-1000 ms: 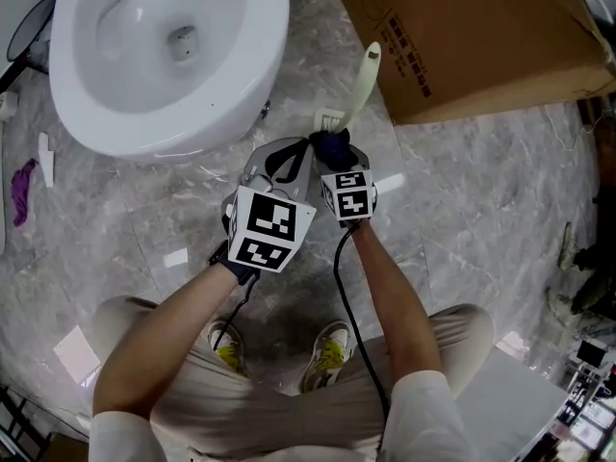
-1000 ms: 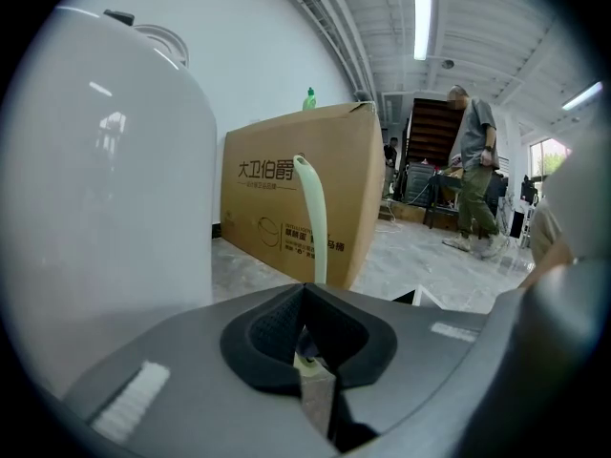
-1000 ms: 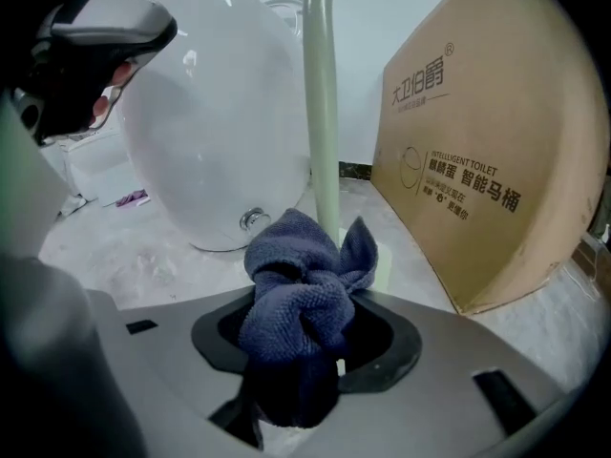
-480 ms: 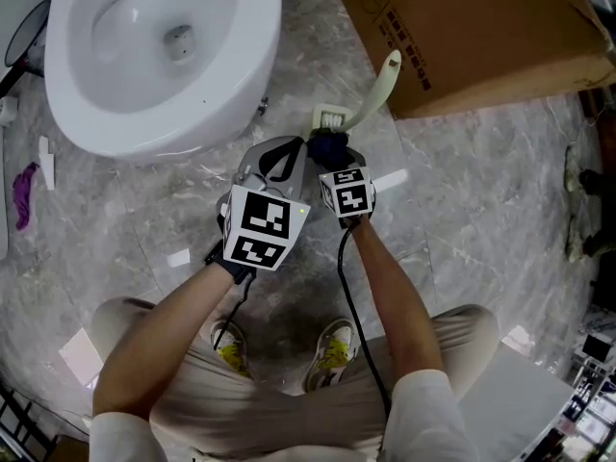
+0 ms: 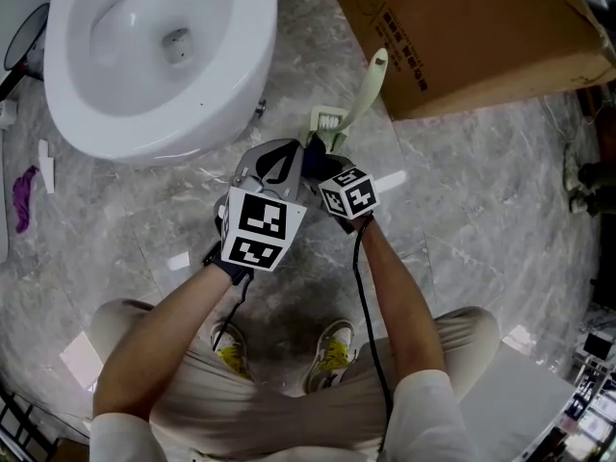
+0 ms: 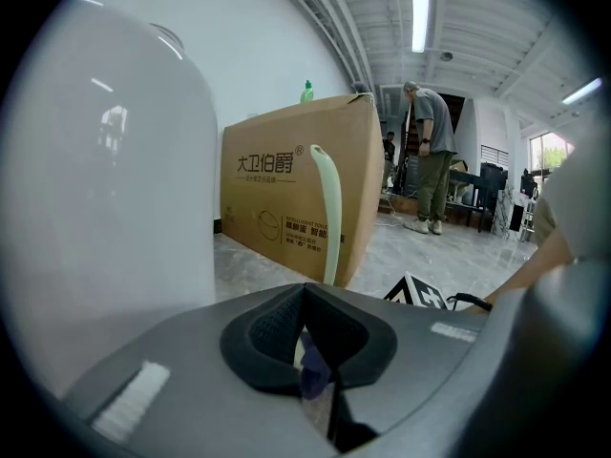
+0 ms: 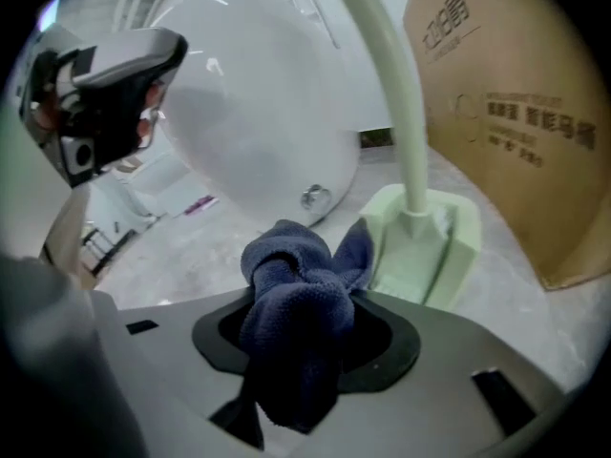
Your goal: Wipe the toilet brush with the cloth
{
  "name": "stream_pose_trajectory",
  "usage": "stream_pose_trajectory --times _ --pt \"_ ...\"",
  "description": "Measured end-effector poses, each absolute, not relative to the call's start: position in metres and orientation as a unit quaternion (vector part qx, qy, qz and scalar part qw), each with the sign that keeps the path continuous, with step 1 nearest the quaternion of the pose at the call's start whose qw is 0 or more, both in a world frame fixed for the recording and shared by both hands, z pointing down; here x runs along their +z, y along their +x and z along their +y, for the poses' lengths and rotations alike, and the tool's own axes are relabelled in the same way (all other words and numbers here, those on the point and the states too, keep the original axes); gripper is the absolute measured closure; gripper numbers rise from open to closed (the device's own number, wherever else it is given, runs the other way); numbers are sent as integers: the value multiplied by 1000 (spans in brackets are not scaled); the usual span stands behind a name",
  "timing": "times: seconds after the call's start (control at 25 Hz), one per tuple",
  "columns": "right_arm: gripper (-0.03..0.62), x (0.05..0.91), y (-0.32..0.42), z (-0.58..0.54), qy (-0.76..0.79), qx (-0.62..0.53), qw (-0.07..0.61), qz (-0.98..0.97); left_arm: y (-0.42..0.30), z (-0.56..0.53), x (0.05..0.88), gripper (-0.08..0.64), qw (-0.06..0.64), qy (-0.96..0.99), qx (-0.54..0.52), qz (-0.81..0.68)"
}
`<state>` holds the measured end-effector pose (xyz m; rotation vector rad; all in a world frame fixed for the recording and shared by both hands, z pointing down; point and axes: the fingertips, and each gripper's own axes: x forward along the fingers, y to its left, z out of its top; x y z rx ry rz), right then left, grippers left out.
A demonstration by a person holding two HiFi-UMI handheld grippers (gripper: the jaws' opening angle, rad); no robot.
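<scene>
A pale green toilet brush (image 5: pixel 371 80) stands in its holder (image 5: pixel 327 121) on the floor between the toilet and the box, with its handle leaning up and to the right. My right gripper (image 5: pixel 325 165) is shut on a bunched dark blue cloth (image 7: pixel 296 322), which lies against the holder's (image 7: pixel 425 241) near side. My left gripper (image 5: pixel 295 154) sits just left of the cloth (image 5: pixel 314 152), its jaws together. In the left gripper view the handle (image 6: pixel 329 218) rises beyond the closed pads (image 6: pixel 272 327). A bluish sliver shows in the gap behind them.
A white toilet bowl (image 5: pixel 115 123) fills the upper left. A large cardboard box (image 5: pixel 481 37) stands at the upper right, close behind the brush. A purple scrap (image 5: pixel 21 195) lies at the far left. People stand far off in the left gripper view.
The brush handle has swung slightly right and partly back. My right gripper has turned a little and moved the cloth nearer the holder. The left gripper has barely moved.
</scene>
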<state>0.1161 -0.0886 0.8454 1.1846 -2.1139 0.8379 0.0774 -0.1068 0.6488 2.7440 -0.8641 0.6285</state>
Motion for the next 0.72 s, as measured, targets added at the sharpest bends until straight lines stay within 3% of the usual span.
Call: stream_pose_trajectory --times 0.48,0.72 --pt "402 836 176 -120 559 337 230 -722 75 -108 649 558 105 926 212 -294" --pt "408 850 190 -121 598 449 127 -652 78 -111 644 558 103 928 206 -292"
